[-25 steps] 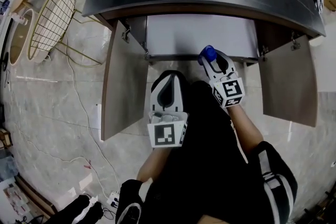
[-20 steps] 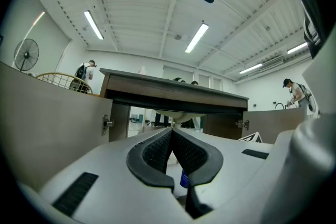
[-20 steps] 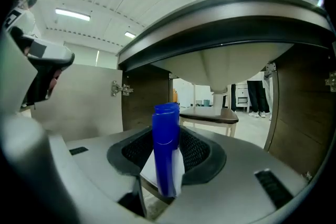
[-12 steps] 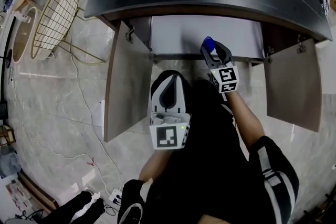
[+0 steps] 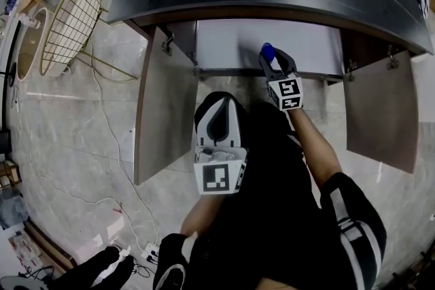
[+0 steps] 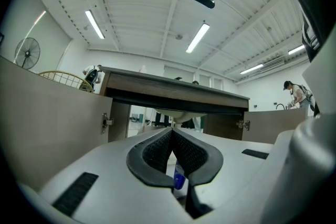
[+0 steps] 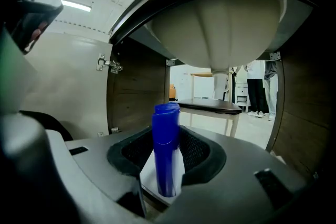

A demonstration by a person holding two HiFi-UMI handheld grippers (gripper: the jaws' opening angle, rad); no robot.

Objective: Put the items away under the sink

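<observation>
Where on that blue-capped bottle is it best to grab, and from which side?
Low on the tall blue cap of the bottle, coming in from the side with a pad on each flank. The bottle stands upright and the cap is a narrow, straight cylinder, so flat pads should sit squarely on it. The right tool holds it roughly this way.

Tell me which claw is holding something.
The right claw: it grips the tall blue plastic bottle between its pads. The left claw is shut with nothing in it.
</observation>
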